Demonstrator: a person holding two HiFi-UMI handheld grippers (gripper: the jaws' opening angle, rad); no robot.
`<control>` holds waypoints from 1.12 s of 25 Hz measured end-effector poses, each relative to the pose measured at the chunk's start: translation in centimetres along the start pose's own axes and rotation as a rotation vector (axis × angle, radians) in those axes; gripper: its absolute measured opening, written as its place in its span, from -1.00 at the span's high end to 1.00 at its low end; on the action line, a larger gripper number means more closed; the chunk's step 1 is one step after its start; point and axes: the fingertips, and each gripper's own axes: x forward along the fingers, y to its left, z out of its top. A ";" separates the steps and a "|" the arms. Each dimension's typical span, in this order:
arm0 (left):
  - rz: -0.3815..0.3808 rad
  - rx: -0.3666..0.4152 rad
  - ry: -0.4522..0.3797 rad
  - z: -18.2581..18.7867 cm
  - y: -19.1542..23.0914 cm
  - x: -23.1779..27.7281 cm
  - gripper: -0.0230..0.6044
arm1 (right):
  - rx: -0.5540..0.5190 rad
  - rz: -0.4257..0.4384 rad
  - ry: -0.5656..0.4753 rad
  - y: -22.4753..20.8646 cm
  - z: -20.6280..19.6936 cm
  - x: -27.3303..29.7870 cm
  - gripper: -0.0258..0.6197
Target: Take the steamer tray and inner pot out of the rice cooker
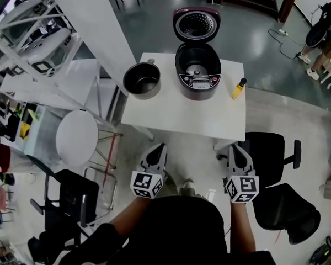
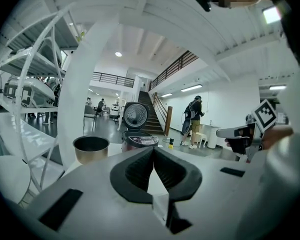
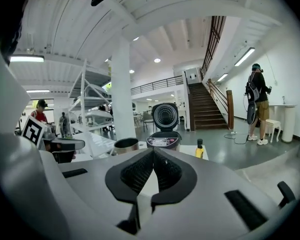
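One round grey metal inner pot (image 1: 142,80) stands on the white counter (image 1: 198,120), just left of the open dark maroon rice cooker (image 1: 197,70). Both lie ahead of us, beyond the near edge. The left gripper (image 1: 157,149) is nearer the pot, the right gripper (image 1: 236,149) nearer the cooker, with both sets of fingers closed and empty.

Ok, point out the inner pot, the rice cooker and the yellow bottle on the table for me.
inner pot (image 1: 142,83), head view, its dark inside.
rice cooker (image 1: 197,82), head view, the front control panel.
yellow bottle (image 1: 237,90), head view, its yellow body.
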 end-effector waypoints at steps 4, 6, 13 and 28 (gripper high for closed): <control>0.020 0.002 -0.028 0.2 -0.6 -0.7 0.91 | -0.008 -0.023 0.009 -1.0 -0.2 -1.0 0.92; 0.035 0.011 -0.042 0.2 -0.6 -1.4 0.91 | -0.022 -0.027 0.005 -1.3 0.1 -1.4 0.92; 0.096 0.025 -0.065 0.3 -0.1 -2.8 0.91 | -0.080 -0.009 -0.013 -1.3 0.4 -1.8 0.92; 0.174 -0.002 -0.109 0.1 0.3 -6.1 0.91 | -0.099 0.075 -0.012 0.4 -0.9 -2.9 0.92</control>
